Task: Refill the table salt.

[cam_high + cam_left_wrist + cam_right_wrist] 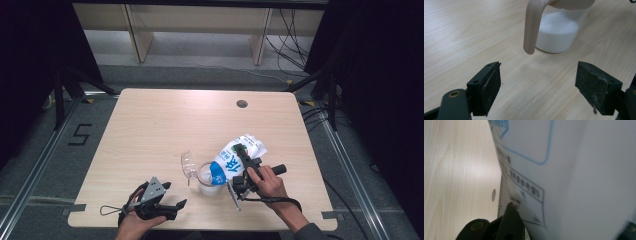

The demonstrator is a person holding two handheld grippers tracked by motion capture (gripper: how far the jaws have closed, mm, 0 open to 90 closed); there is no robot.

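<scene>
Gripping the tilted bag (pixel 231 161) over the jug (pixel 207 180), the right gripper (pixel 243 156) — left gripper (pixel 175 206) spread wide.

One white bag (pixel 235 159), one clear container (pixel 207 176), one table (pixel 165 125) and two grippers.

The light wooden table (pixel 150 130) carries 1 clear cup (pixel 207 179) of white powder near its front edge.

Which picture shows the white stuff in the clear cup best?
The left gripper view: the clear plastic cup with a beige handle sits close, white powder heaped inside. The high view shows the cup small, under the tilted white-and-blue bag. The right gripper view shows the bag's printed side.
</scene>
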